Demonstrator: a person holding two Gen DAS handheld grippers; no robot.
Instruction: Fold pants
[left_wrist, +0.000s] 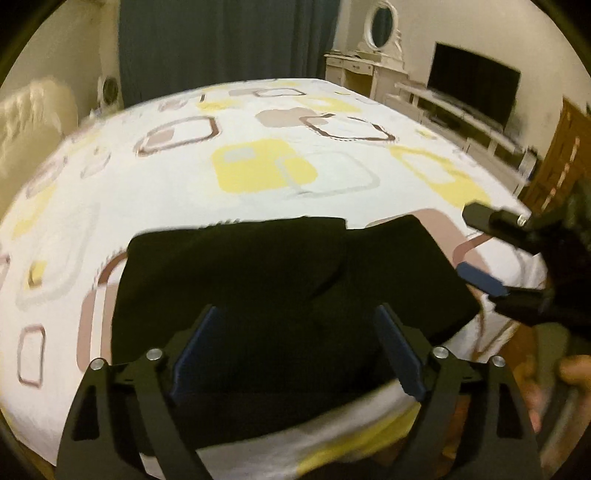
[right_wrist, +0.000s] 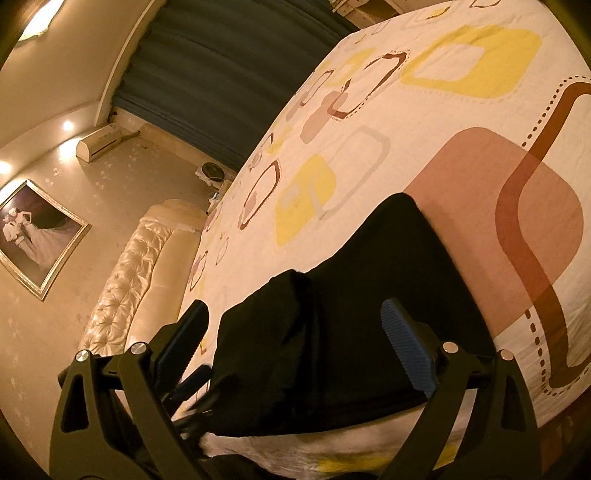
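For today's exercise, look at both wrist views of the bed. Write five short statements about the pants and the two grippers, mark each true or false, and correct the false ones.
1. The black pants lie on a patterned bedspread. True.
2. The left gripper is clamped shut on the pants. False: its jaws stand open, nothing pinched.
3. The right gripper is open. True.
4. The pants are spread out full length. False: they lie folded into a compact pile.
5. The pants sit near the bed's front edge. True.
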